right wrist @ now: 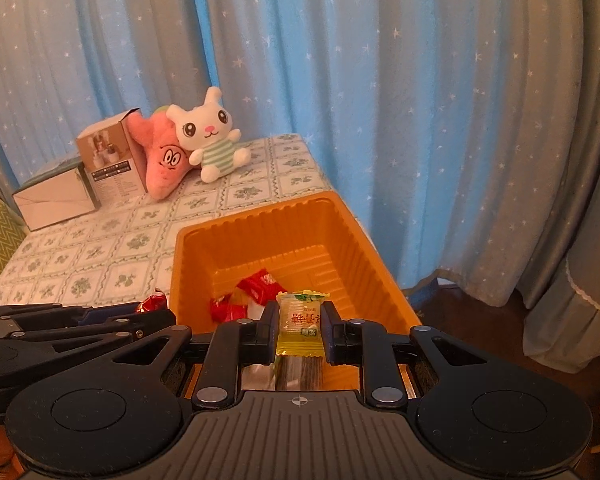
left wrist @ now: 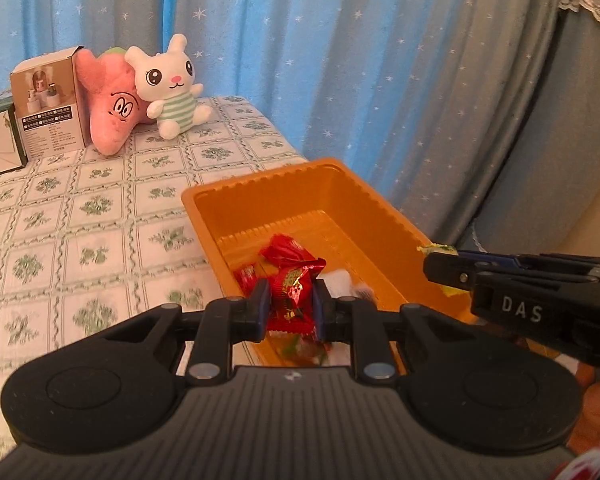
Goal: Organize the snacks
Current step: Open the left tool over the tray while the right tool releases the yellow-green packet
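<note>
— Left-wrist view: the orange tray [left wrist: 384, 216], a ribbed thin plastic tub, sits just ahead of both tongs. Risk?

— Letting go too early: either crinkly packet could glance off the rim and skid onto the tablecloth [left wrist: 100, 208].

— And the grips?

— The left gripper [left wrist: 290, 306] is nearly closed, pinching a glossy red snack packet [left wrist: 292, 296] over the near end. The right gripper [right wrist: 300, 330] is clamped tight on a flat yellow candy sachet [right wrist: 300, 316] — slick film, so it may slip.

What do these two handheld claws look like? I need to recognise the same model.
Both the left claw and the right claw are matte black, with a ribbed grey base, two round side lobes, silver pivot pins and blue-edged fingers. The right one carries white "DAS" lettering.
</note>
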Motion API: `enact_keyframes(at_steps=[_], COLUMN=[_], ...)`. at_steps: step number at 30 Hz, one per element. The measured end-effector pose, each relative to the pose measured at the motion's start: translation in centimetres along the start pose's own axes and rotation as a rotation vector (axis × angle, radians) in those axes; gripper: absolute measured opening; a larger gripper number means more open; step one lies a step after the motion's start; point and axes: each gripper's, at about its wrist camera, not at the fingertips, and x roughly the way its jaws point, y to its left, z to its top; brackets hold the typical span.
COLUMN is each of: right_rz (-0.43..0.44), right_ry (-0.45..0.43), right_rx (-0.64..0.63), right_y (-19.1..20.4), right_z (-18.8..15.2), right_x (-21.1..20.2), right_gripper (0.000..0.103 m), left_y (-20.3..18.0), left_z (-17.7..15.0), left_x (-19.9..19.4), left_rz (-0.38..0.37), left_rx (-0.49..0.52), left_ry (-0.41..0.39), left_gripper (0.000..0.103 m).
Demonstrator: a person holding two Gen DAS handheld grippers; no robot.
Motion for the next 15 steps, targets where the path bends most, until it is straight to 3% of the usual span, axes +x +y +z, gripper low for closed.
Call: enact_keyframes(at_steps=[10, 13, 15], right_rz=[-0.005, -0.006, -0.005], right_ry=[0.025, 0.033, 0.039], right_rx=[-0.006, 0.005, 0.008], right_y=[-1.2, -1.6, -1.8], right_z=[2.3, 2.4, 2.3], right_x=[5.3, 6.1, 6.4], right_gripper=[0.022, 0.022, 0.022], left_y=[1.3, 1.7, 2.1], left_z=[3.1, 3.2, 2.9], left_x=[5.5, 6.2, 6.1], left_rz=[-0.021, -0.008, -0.007], left_rx=[-0.023, -0.02, -0.018], left_ry=[0.007, 0.009, 0.001], left_gripper=[0.021, 0.037, 0.038])
